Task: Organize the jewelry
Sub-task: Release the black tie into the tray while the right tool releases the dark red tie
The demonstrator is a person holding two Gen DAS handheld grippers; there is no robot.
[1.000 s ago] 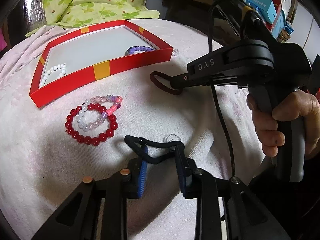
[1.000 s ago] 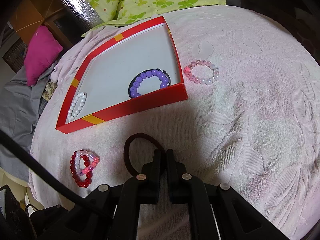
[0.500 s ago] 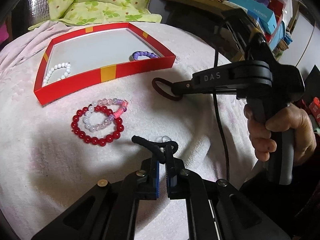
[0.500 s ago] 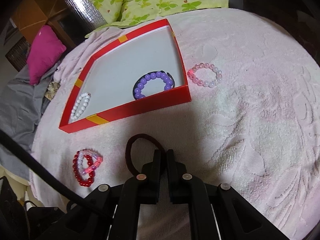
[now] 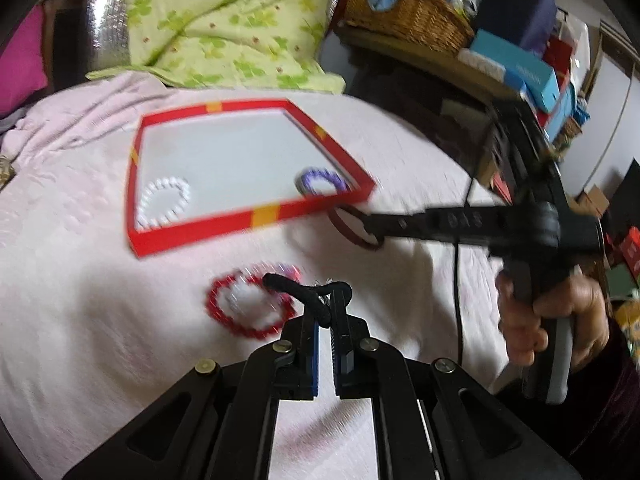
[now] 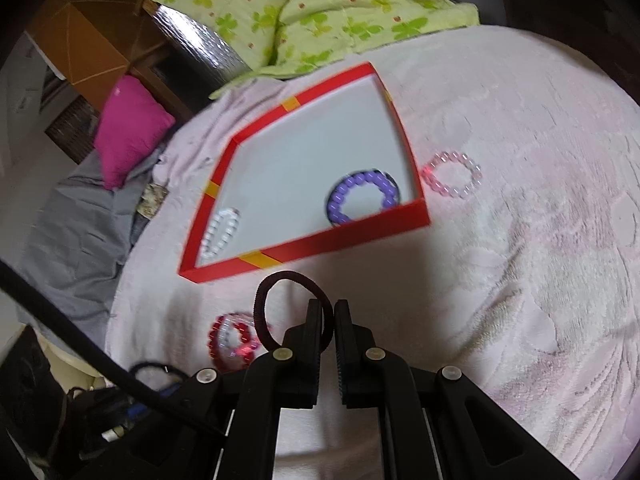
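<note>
The left gripper (image 5: 325, 310) is clamped on a black hair tie (image 5: 298, 286), lifted just in front of the red tray (image 5: 256, 216) on the pink blanket (image 5: 80, 320). The right gripper (image 6: 328, 312) pinches a dark maroon hair tie (image 6: 264, 300) at the tray's near edge. Inside the tray lie a white bead bracelet (image 5: 164, 200) and a purple bead bracelet (image 6: 360, 196). A red bead bracelet (image 5: 248, 308) rests before the tray, and a pink bead bracelet (image 6: 452, 176) just beside its right wall
</note>
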